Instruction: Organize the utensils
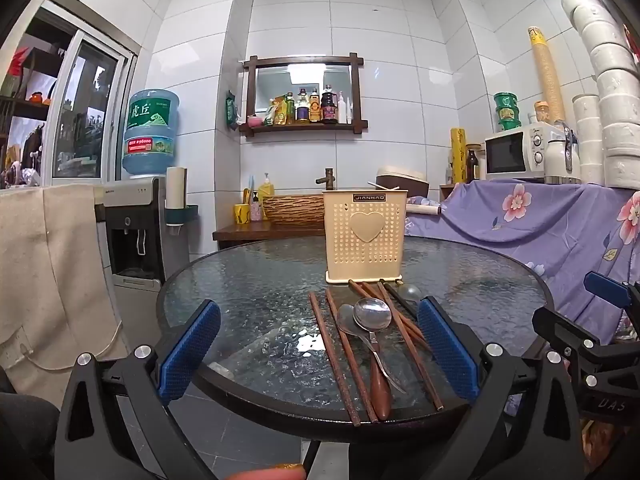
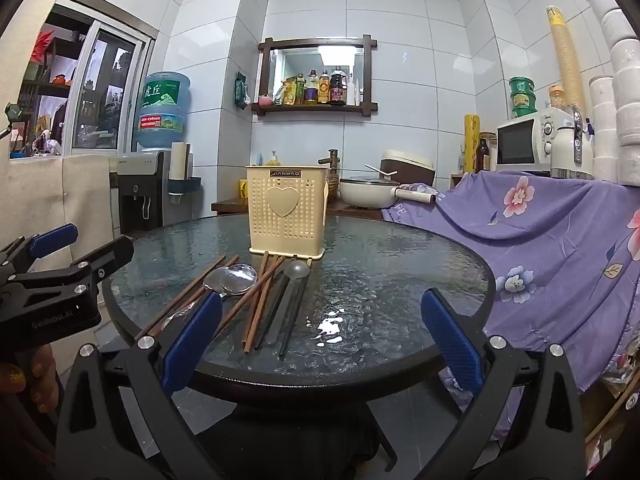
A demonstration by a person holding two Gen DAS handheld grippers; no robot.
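Both hand-held grippers, left (image 1: 320, 340) and right (image 2: 320, 332), are hanging wide open, gripping nothing, while I am watching chopsticks (image 1: 336, 360) and spoons (image 1: 372, 314) lying loose on the worktop (image 1: 248, 280) (just before the beige holder (image 1: 365, 236)).

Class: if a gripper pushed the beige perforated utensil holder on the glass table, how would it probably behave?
The utensil holder looks like thin perforated plastic, so it is probably light. It stands tall on a narrow base, so a high push may tip it. The glass table looks smooth, so a low push would likely slide it.
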